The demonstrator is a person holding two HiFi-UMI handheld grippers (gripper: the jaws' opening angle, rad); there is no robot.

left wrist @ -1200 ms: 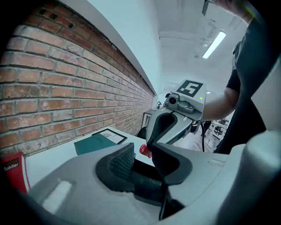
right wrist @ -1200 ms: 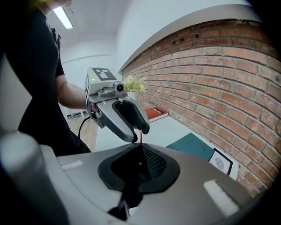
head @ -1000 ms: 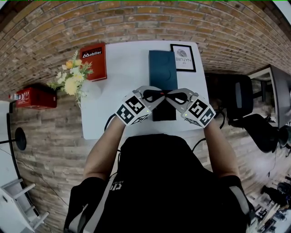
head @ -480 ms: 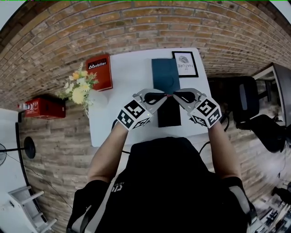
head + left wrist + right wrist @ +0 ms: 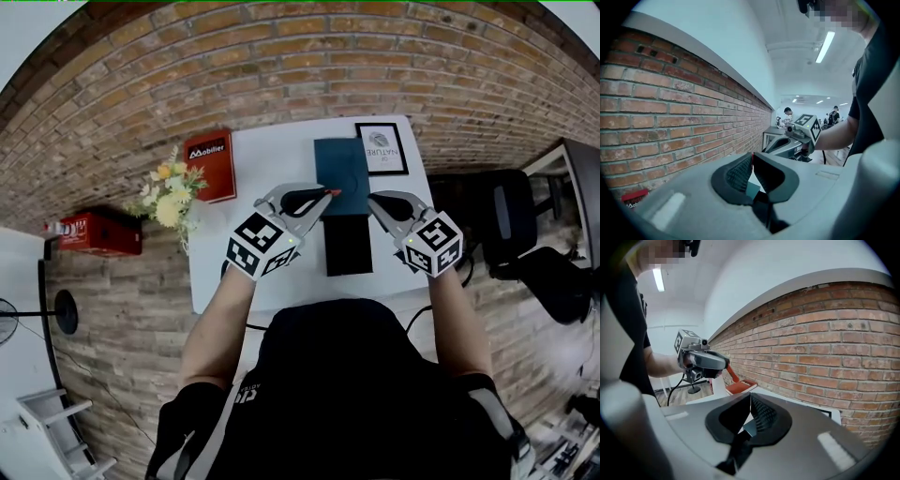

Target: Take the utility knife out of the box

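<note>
A red utility knife point(image 5: 333, 191) is pinched at the tip of my left gripper point(image 5: 325, 194), whose jaws have just been closing on it. It hangs above the dark teal lid point(image 5: 339, 161) and the black box base point(image 5: 348, 246) on the white table point(image 5: 272, 272). The right gripper view shows the knife point(image 5: 732, 375) slanting down out of the left gripper point(image 5: 723, 365). In the left gripper view only a thin red edge shows between its pads point(image 5: 740, 171). My right gripper point(image 5: 374, 200) is shut and holds nothing, a little to the right of the knife.
A red Mobilier book point(image 5: 211, 165) and a bunch of flowers point(image 5: 169, 192) stand at the table's left. A framed print point(image 5: 382, 148) lies right of the lid. A black chair point(image 5: 502, 211) is at the right, a brick wall behind.
Both gripper tips met low over the box before. Now the left one has lifted with the red knife, and the right one has drawn away to the right.
</note>
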